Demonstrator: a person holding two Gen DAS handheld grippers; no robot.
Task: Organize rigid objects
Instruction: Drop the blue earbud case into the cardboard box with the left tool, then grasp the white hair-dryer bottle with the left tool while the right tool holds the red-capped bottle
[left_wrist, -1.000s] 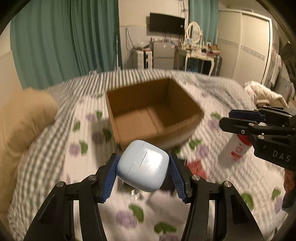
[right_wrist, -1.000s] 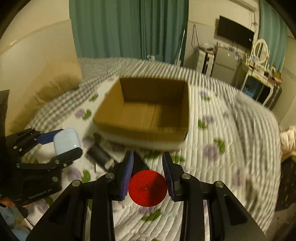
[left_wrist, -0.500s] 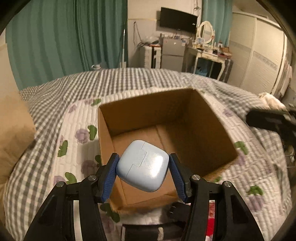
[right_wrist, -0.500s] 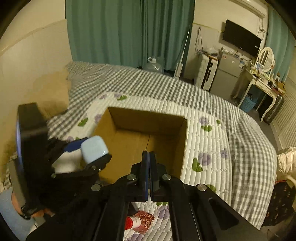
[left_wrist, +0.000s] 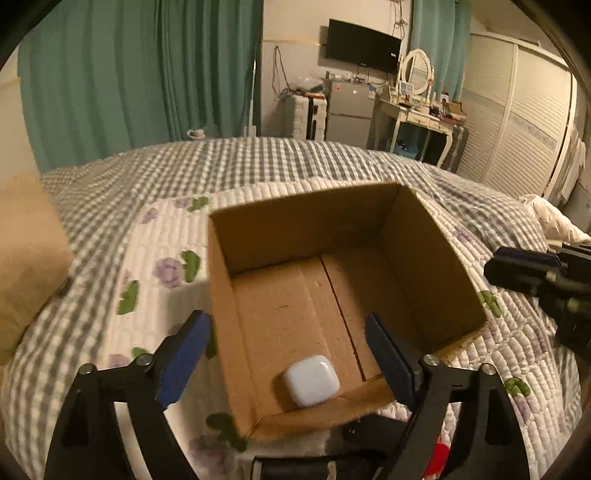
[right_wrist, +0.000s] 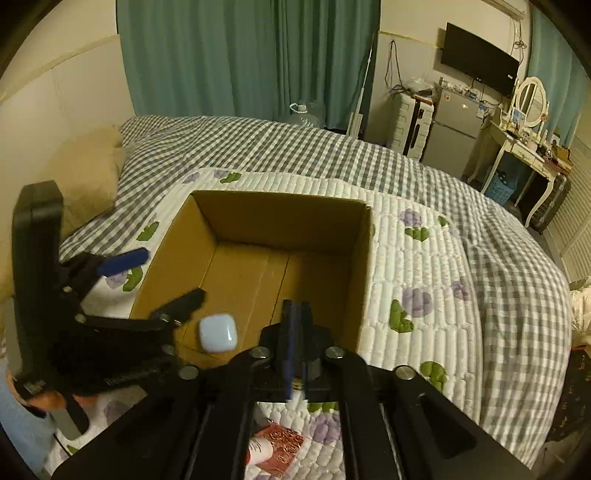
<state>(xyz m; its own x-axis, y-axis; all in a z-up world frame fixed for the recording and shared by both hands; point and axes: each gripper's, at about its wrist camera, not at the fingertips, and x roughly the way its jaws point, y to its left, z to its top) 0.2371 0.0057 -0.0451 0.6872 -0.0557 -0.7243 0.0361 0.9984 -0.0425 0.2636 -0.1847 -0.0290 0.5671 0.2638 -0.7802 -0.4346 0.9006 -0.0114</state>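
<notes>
An open cardboard box (left_wrist: 436, 236) stands on the quilted bed; it also shows in the right wrist view (right_wrist: 173, 240). A pale blue earbud case (left_wrist: 311, 380) lies on the box floor near its front wall, also seen in the right wrist view (right_wrist: 218, 332). My left gripper (left_wrist: 288, 354) is open and empty above the box's near edge; it shows from the side in the right wrist view (right_wrist: 162, 277). My right gripper (right_wrist: 296, 325) is shut and empty above the box's front right corner, and appears at the right in the left wrist view (left_wrist: 524, 266).
A white bottle with a red label (right_wrist: 266, 448) lies on the quilt below my right gripper. A dark object (left_wrist: 369, 430) and a red cap (left_wrist: 437, 459) lie in front of the box. A tan pillow (left_wrist: 26, 258) sits left. Furniture lines the far wall.
My left gripper opened and the blue earbud case dropped onto the box floor. My right gripper, shut around the red-capped bottle a second ago, has risen without it, jaws closed.
</notes>
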